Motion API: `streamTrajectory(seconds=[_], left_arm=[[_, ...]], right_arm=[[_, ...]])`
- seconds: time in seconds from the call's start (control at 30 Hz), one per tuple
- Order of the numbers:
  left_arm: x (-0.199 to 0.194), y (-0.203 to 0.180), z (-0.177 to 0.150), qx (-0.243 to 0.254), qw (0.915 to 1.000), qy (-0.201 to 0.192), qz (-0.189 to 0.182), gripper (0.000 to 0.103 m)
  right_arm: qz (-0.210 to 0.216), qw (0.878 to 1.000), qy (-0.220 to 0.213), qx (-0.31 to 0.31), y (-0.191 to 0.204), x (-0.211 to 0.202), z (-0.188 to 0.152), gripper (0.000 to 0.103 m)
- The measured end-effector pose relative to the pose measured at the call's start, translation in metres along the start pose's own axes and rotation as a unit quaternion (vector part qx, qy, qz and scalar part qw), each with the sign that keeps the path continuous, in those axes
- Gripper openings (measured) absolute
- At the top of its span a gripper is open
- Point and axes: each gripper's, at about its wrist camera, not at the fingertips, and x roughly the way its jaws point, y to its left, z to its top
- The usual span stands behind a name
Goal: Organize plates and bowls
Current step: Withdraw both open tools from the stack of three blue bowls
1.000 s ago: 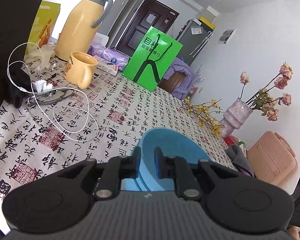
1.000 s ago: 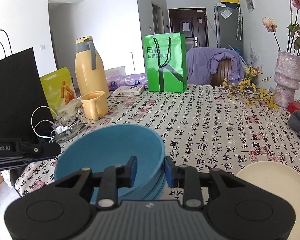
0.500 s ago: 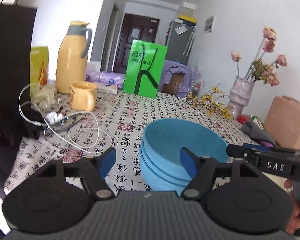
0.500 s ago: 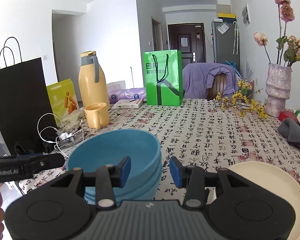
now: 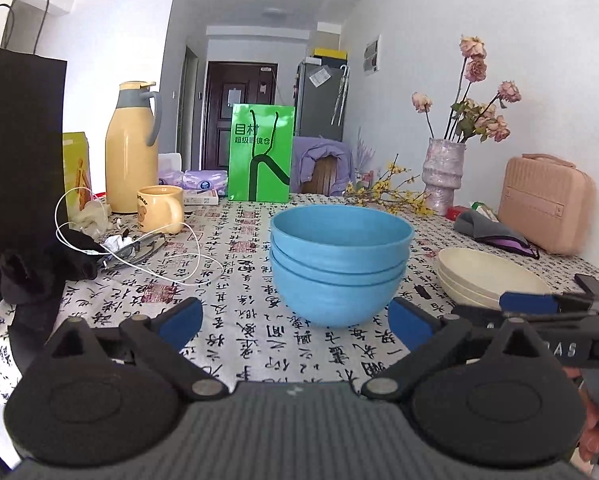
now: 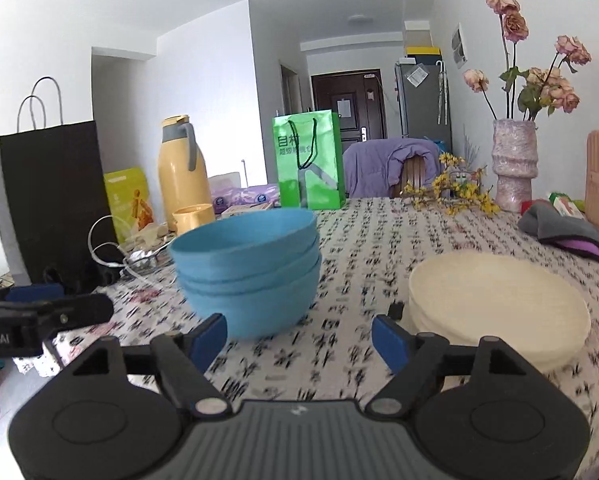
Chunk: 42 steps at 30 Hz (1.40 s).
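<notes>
Stack of blue bowls (image 5: 340, 264): on tabletop (image 5: 243, 344), left of cream plates (image 5: 487, 280). Left tongs (image 5: 295, 322), right tongs (image 6: 299, 338): both just been opening, spread wide, empty, short of the bowls

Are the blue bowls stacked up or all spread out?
Stacked. The blue bowls sit nested one inside another, upright on the tablecloth; three rims show, and no gripper touches them.

Matte black plastic left tongs (image 5: 295, 322) and right tongs (image 6: 299, 338) share blue rubber pads (image 5: 179, 317), silver pivot screws, ribbed grey housings and white lettering.
</notes>
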Motion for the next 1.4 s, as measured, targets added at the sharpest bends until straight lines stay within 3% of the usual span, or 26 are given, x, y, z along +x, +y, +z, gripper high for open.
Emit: streamTrajectory(seconds=[0.2, 0.5, 1.07, 1.4], left_arm=[[-0.020, -0.001, -0.020, 0.009, 0.9999, -0.001, -0.013, 0.103], [-0.015, 0.000, -0.034, 0.020, 0.9995, 0.025, -0.007, 0.103], [-0.003, 0.012, -0.032, -0.003, 0.9987, 0.050, 0.001, 0.103], [0.029, 0.024, 0.003, -0.040, 0.9961, 0.076, -0.022, 0.103]], right_arm=[[-0.002, 1.000, -0.003, 0.017, 0.016, -0.024, -0.032, 0.084], [0.009, 1.000, 0.004, -0.013, 0.030, -0.037, -0.055, 0.085], [0.008, 0.999, 0.039, 0.003, 0.025, -0.011, -0.050, 0.085], [0.014, 0.999, 0.028, 0.024, 0.008, 0.005, -0.017, 0.085]])
